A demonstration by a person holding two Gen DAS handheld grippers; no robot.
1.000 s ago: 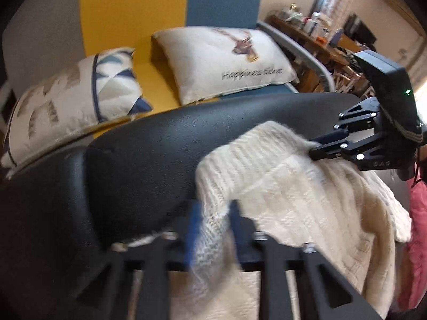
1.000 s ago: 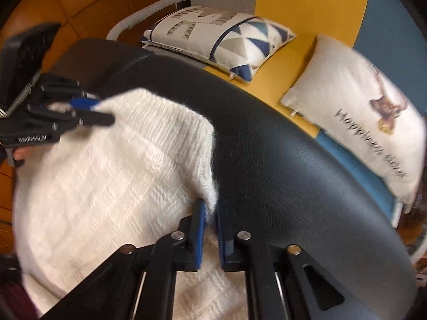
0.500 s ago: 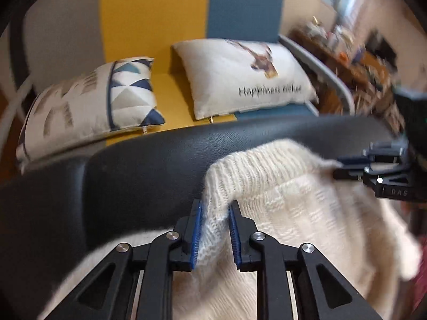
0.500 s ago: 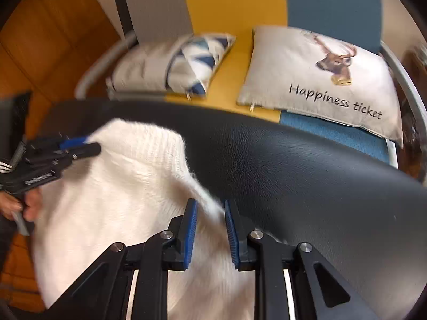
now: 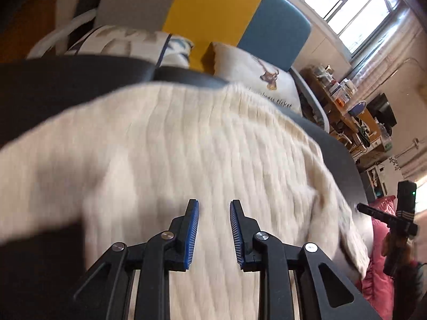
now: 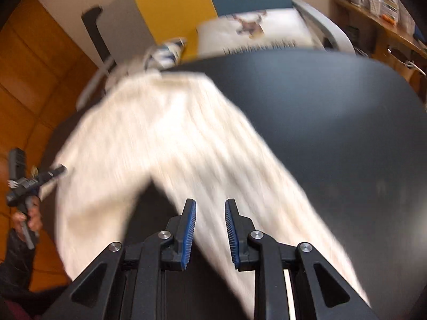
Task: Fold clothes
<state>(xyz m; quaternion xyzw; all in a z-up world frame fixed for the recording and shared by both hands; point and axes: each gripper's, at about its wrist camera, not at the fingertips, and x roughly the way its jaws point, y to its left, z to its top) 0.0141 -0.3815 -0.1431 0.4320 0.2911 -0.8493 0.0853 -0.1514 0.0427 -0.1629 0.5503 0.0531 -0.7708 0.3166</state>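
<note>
Below, the cream sweater (image 5: 202,144) (blurred) lies under both claws, left claw (image 5: 214,233) opening, right claw (image 6: 210,233) narrowly parted, neither pinching knit.

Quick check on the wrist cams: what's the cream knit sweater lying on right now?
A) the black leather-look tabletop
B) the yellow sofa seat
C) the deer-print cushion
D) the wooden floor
A: the cream knit sweater is spread across the black leather-look tabletop; the deer-print cushion sits beyond the table's far edge.
</note>
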